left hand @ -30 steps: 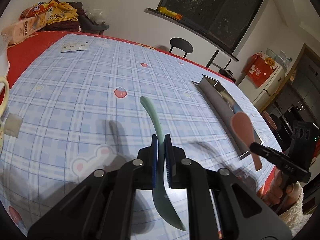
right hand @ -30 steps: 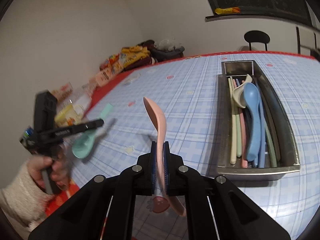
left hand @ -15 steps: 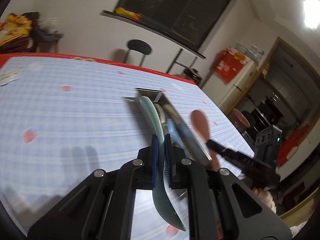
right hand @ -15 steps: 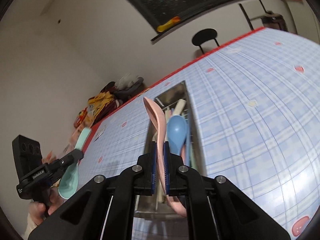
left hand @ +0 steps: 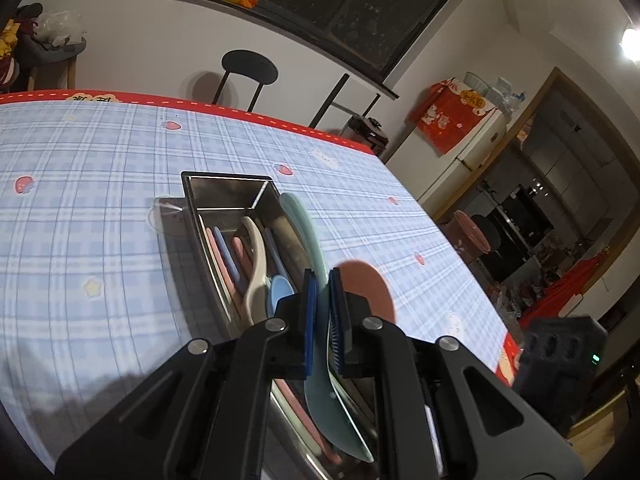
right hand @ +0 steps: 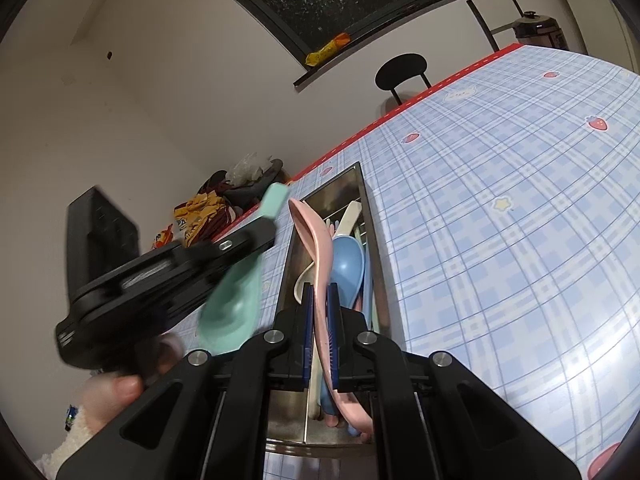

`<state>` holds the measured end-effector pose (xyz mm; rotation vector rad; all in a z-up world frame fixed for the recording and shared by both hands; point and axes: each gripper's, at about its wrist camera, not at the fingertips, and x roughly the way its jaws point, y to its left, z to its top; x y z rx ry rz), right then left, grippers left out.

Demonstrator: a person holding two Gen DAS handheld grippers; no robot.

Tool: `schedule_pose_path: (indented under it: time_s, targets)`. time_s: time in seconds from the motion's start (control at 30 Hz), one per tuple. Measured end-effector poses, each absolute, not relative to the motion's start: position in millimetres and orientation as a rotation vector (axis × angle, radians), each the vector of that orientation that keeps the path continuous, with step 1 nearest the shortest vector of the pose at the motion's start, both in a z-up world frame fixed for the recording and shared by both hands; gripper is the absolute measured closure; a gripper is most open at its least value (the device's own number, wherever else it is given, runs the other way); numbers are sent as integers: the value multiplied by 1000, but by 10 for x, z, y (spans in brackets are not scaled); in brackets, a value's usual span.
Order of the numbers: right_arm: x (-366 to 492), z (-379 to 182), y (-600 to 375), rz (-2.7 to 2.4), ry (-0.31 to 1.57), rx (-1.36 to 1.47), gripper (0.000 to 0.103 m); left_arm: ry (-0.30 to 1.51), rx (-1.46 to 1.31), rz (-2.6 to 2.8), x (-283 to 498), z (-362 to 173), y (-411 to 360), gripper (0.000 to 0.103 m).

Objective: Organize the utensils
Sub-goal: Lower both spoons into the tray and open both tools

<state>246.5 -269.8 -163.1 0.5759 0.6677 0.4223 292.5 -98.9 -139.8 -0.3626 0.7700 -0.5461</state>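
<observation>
Both spoons hang over the long steel utensil tray (left hand: 192, 216), delivery in hand: left gripper (left hand: 322, 320) jaws pinch the mint-green plastic spoon (left hand: 308, 232), right gripper (right hand: 321, 322) jaws the pink plastic spoon (right hand: 316, 240). Next, lower and release inside.

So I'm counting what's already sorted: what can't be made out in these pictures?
- Metal tray, left wrist view: near end hidden behind the left gripper.
- Tray's utensils, right wrist view: pink spoon and right gripper cover them.
- Green spoon, right wrist view: motion-blurred.
</observation>
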Motion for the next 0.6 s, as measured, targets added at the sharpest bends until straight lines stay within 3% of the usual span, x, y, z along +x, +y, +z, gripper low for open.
schedule_pose_path:
  time_s: [0.6]
  targets:
    - [2586,-1783,-2685,398,721,623,94,835,-384,-497,3357,-1669,-892,92]
